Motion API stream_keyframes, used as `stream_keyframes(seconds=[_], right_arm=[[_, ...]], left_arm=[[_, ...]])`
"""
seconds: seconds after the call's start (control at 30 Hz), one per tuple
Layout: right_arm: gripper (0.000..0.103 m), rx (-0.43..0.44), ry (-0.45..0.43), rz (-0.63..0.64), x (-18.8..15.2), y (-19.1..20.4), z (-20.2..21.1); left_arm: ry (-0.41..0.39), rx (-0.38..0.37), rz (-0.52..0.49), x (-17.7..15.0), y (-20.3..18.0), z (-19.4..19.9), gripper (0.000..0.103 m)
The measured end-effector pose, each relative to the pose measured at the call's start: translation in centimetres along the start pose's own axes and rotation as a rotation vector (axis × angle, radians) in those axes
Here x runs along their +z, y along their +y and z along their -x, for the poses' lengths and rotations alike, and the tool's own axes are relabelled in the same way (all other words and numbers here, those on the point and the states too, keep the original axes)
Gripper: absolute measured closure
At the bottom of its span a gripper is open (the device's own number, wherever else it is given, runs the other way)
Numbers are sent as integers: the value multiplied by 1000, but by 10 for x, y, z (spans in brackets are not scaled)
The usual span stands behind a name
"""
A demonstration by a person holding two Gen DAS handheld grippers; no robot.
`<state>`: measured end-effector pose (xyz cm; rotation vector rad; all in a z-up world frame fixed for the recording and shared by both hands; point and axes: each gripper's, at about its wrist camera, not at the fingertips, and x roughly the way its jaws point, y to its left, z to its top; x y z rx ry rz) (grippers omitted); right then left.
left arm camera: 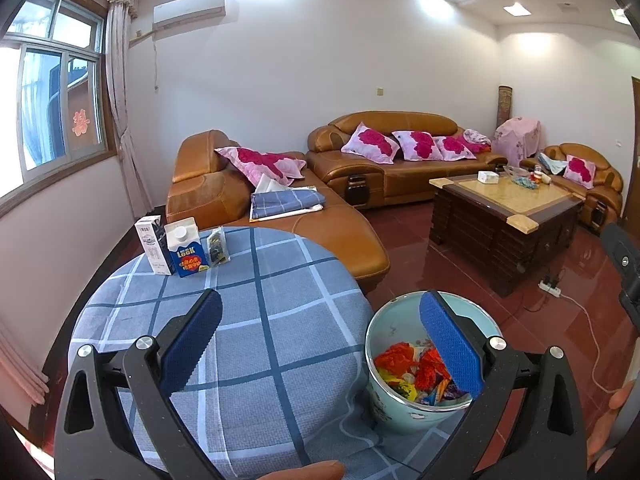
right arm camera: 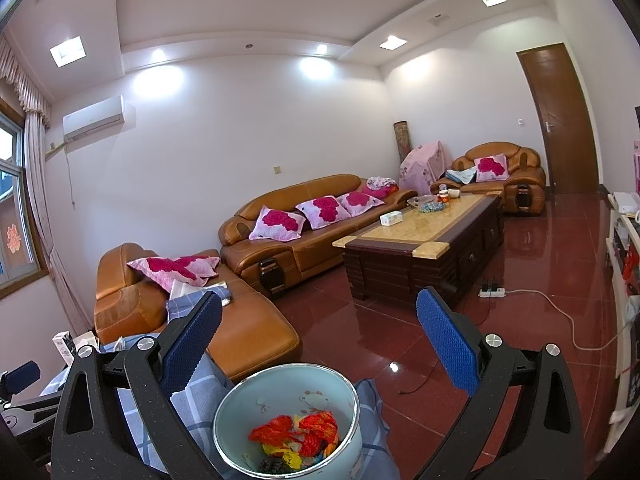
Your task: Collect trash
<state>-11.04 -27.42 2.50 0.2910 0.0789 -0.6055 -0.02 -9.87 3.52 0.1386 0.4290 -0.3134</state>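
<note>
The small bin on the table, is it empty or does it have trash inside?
Not empty. The bin stands upright, and crumpled wrappers, mostly orange and yellow, cover its bottom, well below the rim.

Pretty lived-in living room here. There's a tan leather sectional sofa (left arm camera: pixel 376 160) along the white wall, loaded with pink cushions with big magenta roses (left arm camera: pixel 370 144). A matching tan leather armchair (right arm camera: pixel 500 176) sits in the far corner near a brown wooden door (right arm camera: pixel 564 116). In the middle stands a dark wood coffee table with a yellowish stone top (right arm camera: pixel 416 236), on a glossy red tiled floor (right arm camera: pixel 520 280). A white power strip (right arm camera: pixel 493 292) lies beside it, and a white wall air conditioner (left arm camera: pixel 190 8) hangs up by the window.
</note>
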Motion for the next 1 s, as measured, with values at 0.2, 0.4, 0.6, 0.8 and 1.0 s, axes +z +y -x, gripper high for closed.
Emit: stream_keyframes(seconds=[0.2, 0.4, 0.6, 0.8, 1.0], right_arm=[[7, 0, 0, 0, 0, -1, 0], [7, 2, 7, 1, -1, -1, 0], [7, 1, 9, 4, -5, 2, 0], [7, 3, 28, 7, -12, 9, -2], [6, 23, 81, 36, -27, 27, -14]], left_arm=[[-17, 35, -22, 1, -4, 2, 6], [8, 22, 4, 2, 2, -1, 6], [33, -1, 19, 1, 5, -6, 6], [52, 10, 30, 2, 12, -13, 6], [77, 51, 64, 1, 35, -26, 6]])
